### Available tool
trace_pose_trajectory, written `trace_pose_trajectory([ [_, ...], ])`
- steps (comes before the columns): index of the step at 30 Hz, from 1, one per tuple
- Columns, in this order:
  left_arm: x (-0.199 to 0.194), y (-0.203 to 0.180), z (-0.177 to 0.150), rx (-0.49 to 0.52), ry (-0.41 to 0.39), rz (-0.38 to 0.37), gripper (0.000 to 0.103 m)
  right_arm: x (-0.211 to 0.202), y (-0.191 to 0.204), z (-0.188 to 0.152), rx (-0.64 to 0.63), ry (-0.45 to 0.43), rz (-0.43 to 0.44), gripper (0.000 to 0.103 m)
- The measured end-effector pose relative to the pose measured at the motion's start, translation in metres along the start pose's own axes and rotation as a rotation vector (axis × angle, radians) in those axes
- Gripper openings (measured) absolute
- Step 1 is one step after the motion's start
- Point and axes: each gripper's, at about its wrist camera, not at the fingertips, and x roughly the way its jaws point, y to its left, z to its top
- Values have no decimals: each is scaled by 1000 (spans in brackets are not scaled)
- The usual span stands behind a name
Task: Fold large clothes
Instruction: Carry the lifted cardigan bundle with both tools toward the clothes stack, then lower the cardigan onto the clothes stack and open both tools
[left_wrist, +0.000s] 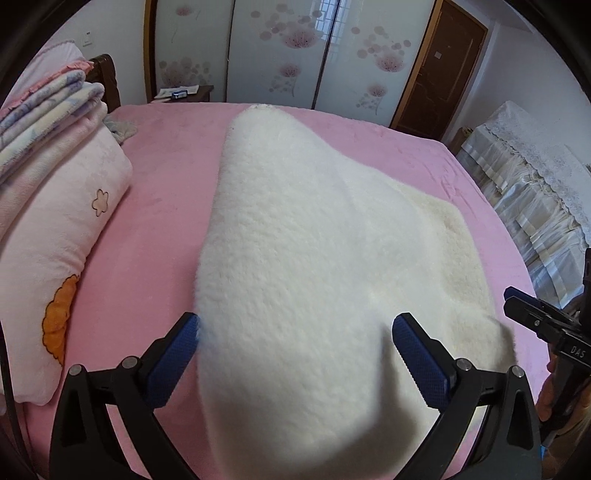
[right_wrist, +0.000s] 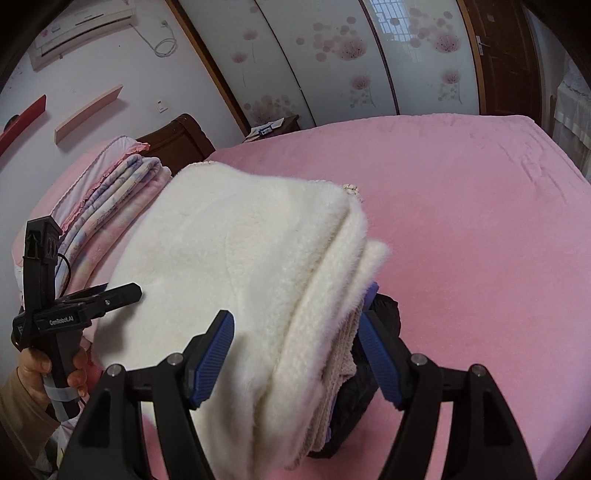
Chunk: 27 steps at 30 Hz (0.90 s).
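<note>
A white fluffy garment (left_wrist: 295, 258) lies folded on the pink bed (left_wrist: 159, 192). My left gripper (left_wrist: 295, 347) is open, its blue pads (left_wrist: 173, 358) either side of the garment's near end. In the right wrist view the garment (right_wrist: 236, 258) sits on top of a stack with a beige cloth (right_wrist: 343, 365) and a black garment (right_wrist: 354, 391) under it. My right gripper (right_wrist: 295, 354) is open around the near edge of that stack. The right gripper also shows in the left wrist view (left_wrist: 546, 321), and the left one in the right wrist view (right_wrist: 88, 299).
A pink pillow (left_wrist: 55, 236) with folded blankets (left_wrist: 48, 110) on it lies at the bed's left. A nightstand (left_wrist: 184, 94) stands behind the bed. A cloth-covered piece of furniture (left_wrist: 532, 192) is on the right. Sliding wardrobe doors (left_wrist: 295, 48) and a brown door (left_wrist: 443, 62) are at the back.
</note>
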Motion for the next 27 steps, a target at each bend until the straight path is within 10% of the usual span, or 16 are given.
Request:
trace_pose_trajectory([
  [16, -174, -128, -51, 21, -125, -52, 103, -165, 2, -34, 27, -48, 116, 70],
  [27, -288, -279, -149, 53, -97, -166, 103, -347, -20, -114, -32, -53, 163, 70],
])
